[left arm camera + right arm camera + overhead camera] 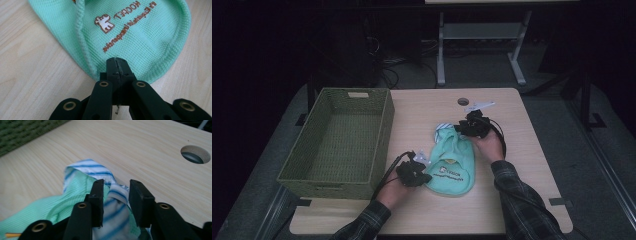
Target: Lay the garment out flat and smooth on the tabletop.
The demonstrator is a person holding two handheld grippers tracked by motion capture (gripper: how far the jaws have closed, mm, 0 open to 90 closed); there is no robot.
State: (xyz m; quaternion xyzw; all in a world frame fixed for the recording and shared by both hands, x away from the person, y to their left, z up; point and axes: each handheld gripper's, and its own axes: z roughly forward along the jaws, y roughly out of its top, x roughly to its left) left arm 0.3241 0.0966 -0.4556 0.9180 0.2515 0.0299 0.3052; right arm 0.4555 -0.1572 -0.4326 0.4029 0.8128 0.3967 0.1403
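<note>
From the high view, a pale wood tabletop stands in a dim room, with dark floor around it, cables on the floor behind, and the grey legs of another table further back. A round cable hole sits near the tabletop's far edge. An empty green woven basket takes up the left side. Just to its right, mid-tabletop, lies a mint green bib with a small printed logo. The person's plaid sleeves come in from the bottom. The left claw meets the bib's near left edge; the right claw is at the bib's far end, where a blue-striped bit shows. It is too dark here to judge either claw's jaws.

In the left gripper view, the left claw is pressed closed, jaws together, seemingly nipping the bib's rounded hem, though I can't be sure any cloth sits between them. Brown lettering and a small giraffe figure lie beyond, bare wood on both sides.

In the right gripper view, the right claw stands apart, jaws straddling a raised fold of blue-and-white striped lining, not pinching it. Green cloth spreads left. The cable hole is off right, the basket's weave at the top left corner.
</note>
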